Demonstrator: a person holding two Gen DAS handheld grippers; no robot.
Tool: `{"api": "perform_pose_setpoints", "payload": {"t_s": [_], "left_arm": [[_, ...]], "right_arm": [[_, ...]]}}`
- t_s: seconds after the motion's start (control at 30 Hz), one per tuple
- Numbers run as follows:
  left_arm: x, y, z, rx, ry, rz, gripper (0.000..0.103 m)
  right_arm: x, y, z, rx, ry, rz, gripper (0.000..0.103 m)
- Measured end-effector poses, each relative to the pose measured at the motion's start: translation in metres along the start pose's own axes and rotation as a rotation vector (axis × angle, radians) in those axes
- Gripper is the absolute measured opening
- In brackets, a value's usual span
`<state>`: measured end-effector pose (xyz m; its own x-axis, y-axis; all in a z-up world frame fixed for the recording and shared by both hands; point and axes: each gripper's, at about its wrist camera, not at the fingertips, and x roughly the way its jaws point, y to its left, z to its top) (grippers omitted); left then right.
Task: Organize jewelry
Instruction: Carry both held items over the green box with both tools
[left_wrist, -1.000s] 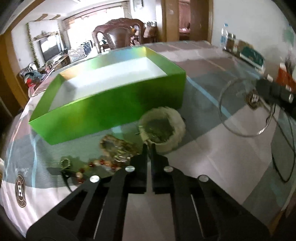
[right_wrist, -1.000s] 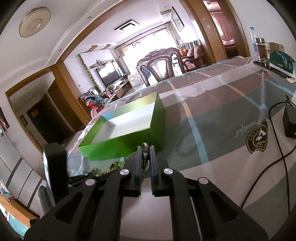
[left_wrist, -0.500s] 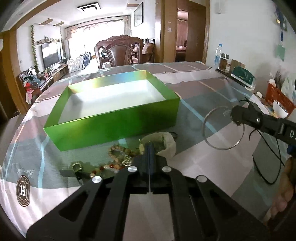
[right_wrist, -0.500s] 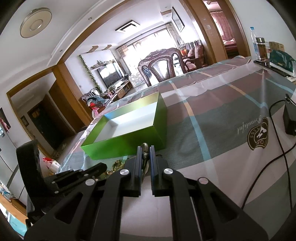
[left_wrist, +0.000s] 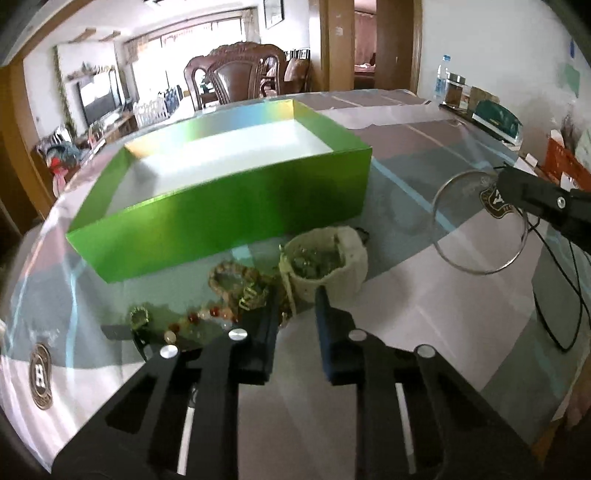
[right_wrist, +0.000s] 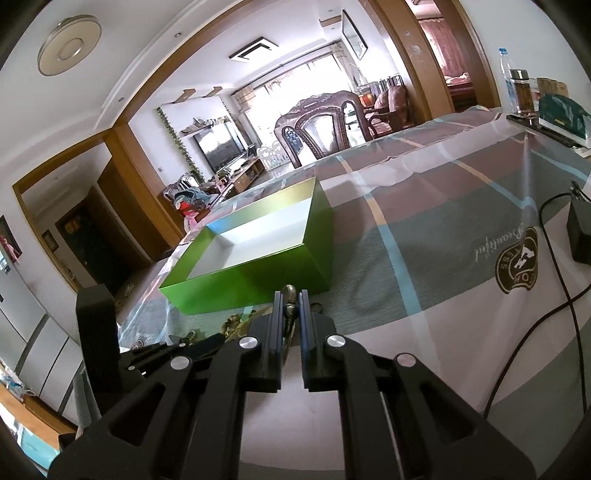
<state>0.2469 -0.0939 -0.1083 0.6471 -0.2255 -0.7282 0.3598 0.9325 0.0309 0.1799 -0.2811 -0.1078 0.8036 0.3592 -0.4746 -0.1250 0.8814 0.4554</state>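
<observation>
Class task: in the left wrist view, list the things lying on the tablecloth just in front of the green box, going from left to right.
Small ring → red and white beads → beaded bracelet → white pouch → silver hoop, held up by the right gripper.

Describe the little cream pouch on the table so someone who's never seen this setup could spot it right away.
Find the big open green box on the table. Just in front of its near right corner sits the cream pouch, its mouth open, with small pieces inside. Unlike the loose beaded bracelets strewn to its left, it is a soft, pale, rounded fabric container.
</observation>
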Motion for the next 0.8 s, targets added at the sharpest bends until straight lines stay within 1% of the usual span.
{"api": "perform_pose_setpoints", "payload": {"t_s": [0.03, 0.1, 0.13, 0.17, 0.27, 0.4, 0.53, 0.7, 0.8], "left_arm": [[0.002, 0.001, -0.001, -0.005, 0.004, -0.001, 0.019], [0.007, 0.003, -0.002, -0.014, 0.019, -0.014, 0.012], [0.008, 0.003, -0.003, -0.019, 0.020, -0.015, 0.005], [0.008, 0.004, -0.003, -0.025, 0.014, -0.014, 0.003], [-0.001, 0.005, -0.001, -0.027, -0.034, -0.023, 0.003], [-0.023, 0.007, 0.003, -0.039, -0.117, -0.030, 0.002], [-0.062, 0.015, 0.007, -0.064, -0.222, -0.048, 0.002], [-0.119, 0.029, 0.004, -0.099, -0.350, -0.038, 0.002], [-0.145, 0.042, -0.004, -0.124, -0.387, -0.017, 0.002]], "right_arm": [[0.001, 0.000, 0.000, 0.002, 0.001, 0.000, 0.008], [0.004, -0.001, -0.001, 0.005, 0.006, 0.002, 0.008], [0.005, -0.001, -0.001, 0.005, 0.009, 0.004, 0.008], [0.006, 0.000, -0.002, 0.004, 0.012, 0.006, 0.008], [0.006, 0.001, -0.002, 0.002, 0.014, 0.008, 0.008], [0.005, 0.003, 0.000, 0.002, 0.009, 0.009, 0.008], [0.000, 0.009, 0.000, -0.012, 0.004, 0.020, 0.008], [-0.010, 0.026, 0.000, -0.058, -0.005, 0.056, 0.008], [-0.017, 0.038, -0.001, -0.089, -0.014, 0.075, 0.008]]}}
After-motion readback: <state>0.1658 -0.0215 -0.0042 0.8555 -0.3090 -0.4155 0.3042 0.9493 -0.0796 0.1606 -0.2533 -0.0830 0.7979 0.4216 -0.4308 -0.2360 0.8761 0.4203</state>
